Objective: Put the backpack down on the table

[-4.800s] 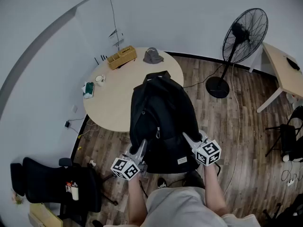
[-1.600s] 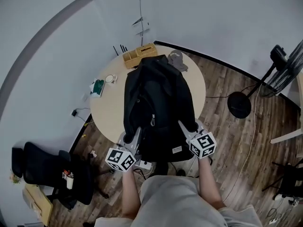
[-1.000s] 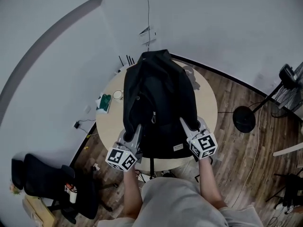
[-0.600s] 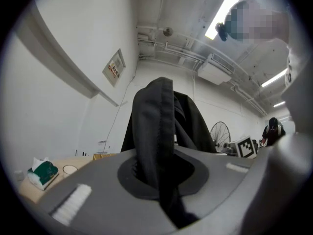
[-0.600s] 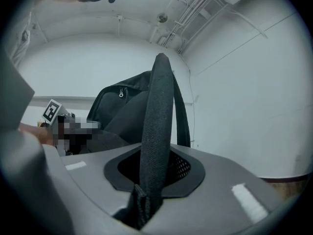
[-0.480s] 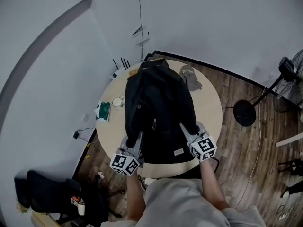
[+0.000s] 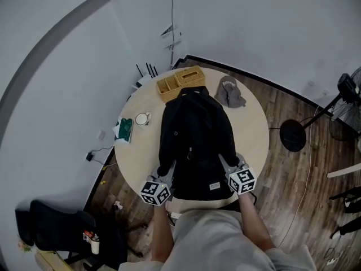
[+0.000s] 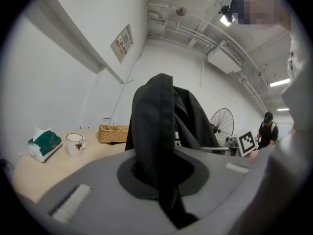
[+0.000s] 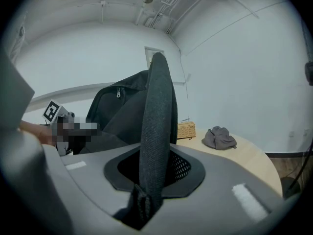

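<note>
**Spotter:** Where's the backpack?

**Me:** Straight ahead, between my left hand-held gripper [image 7: 167,170] and my right hand-held gripper [image 7: 225,164]. The backpack [image 7: 194,143] stretches away from both over the table [image 7: 255,133], and its far end is just short of the wicker basket [image 7: 180,82]. I can't tell whether it bears on the tabletop.

**Spotter:** And your grips?

**Me:** The left one is clamped on a fold of black fabric [image 8: 152,131] at the pack's side. The right one is pinched on the padded shoulder strap [image 9: 156,126], which stands upright between its jaws.

**Spotter:** Anything else nearby?

**Me:** A mug [image 7: 142,119] sits beyond the left hand-held gripper, off to its left. A grey cap [image 7: 230,92] lies beyond the right one, beside the basket.
</note>
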Available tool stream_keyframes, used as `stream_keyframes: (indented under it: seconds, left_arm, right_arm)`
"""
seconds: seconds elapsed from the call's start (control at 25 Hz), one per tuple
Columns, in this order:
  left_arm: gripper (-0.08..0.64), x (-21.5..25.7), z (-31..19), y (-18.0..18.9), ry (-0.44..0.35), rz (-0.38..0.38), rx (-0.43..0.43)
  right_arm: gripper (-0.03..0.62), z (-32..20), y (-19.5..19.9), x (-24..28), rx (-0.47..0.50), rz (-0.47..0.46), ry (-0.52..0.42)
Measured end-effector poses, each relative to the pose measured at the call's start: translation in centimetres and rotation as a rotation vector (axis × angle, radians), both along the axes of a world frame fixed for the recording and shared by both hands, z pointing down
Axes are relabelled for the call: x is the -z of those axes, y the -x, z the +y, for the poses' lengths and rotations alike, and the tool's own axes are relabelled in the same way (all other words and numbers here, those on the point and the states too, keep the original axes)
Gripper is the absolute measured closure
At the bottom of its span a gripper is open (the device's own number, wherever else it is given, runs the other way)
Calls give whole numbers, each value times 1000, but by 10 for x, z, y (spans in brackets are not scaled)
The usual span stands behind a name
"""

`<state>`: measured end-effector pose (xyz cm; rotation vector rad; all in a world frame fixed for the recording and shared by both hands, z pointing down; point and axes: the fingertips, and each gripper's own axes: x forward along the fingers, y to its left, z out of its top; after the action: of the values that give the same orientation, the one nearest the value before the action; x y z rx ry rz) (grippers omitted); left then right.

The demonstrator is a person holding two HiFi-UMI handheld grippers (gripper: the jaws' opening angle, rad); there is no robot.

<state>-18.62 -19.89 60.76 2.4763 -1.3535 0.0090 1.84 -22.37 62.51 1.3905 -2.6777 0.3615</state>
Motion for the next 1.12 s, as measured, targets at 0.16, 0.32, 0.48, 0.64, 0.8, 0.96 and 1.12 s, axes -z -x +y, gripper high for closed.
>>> stream_keyframes:
  seconds: [0.16,0.32,0.48,0.64,0.8,0.96,1.12]
  left_arm:
    - [491,-10,-14,-3,25,-9,24]
    - [491,-19,-24,-3,19,18,58]
    - [489,-28,-32,-4,30,8,94]
    - [489,-33,-45,-5,56,-1,89]
    - [489,-41,-55,-6,92,-17,94]
    - [488,-49,-68,-7,127,-17,90]
    - [488,-56,-76,-8,157,-17,90]
  right_arm:
    - [514,-10,0,-14,-27,28,19]
    - [514,-19,-4,-27,-48,30,34]
    - [514,-25,-6,-37,-65,54,50]
    - [514,-37,-8,-44,-82,63,64]
    - [514,-46,-10,-55,-86,62,102]
    - [511,-56,-12,-65,-93,71,145]
    - [511,-63,-12,-73,-98,93,170]
